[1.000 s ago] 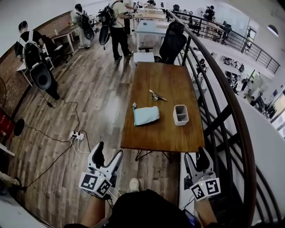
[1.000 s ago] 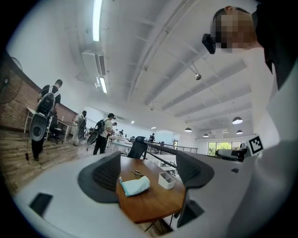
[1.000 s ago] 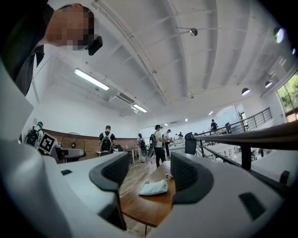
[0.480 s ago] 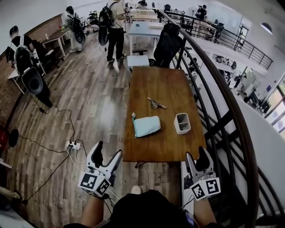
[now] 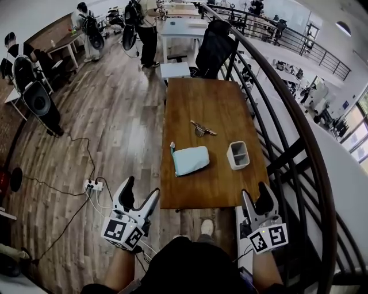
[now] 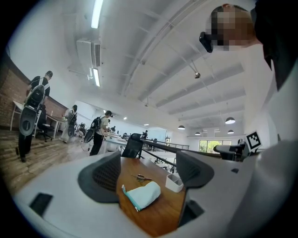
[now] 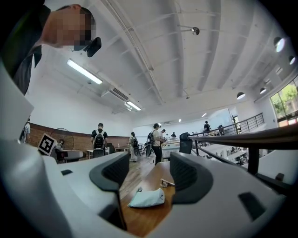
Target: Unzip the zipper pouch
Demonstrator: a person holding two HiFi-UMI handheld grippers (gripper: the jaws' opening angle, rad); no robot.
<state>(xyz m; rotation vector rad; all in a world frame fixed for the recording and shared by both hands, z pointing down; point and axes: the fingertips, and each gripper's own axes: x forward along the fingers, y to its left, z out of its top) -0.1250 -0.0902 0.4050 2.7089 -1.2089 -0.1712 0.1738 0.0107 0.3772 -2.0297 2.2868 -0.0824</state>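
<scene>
Short of table, left tool, right tool closer to pouch.

You're standing in an open-plan office loft. A wooden table has a black office chair at its far edge, with white desks beyond. People wear backpacks, and you can see a brick wall, strip lights and a black railing overlooking a lower floor.
</scene>
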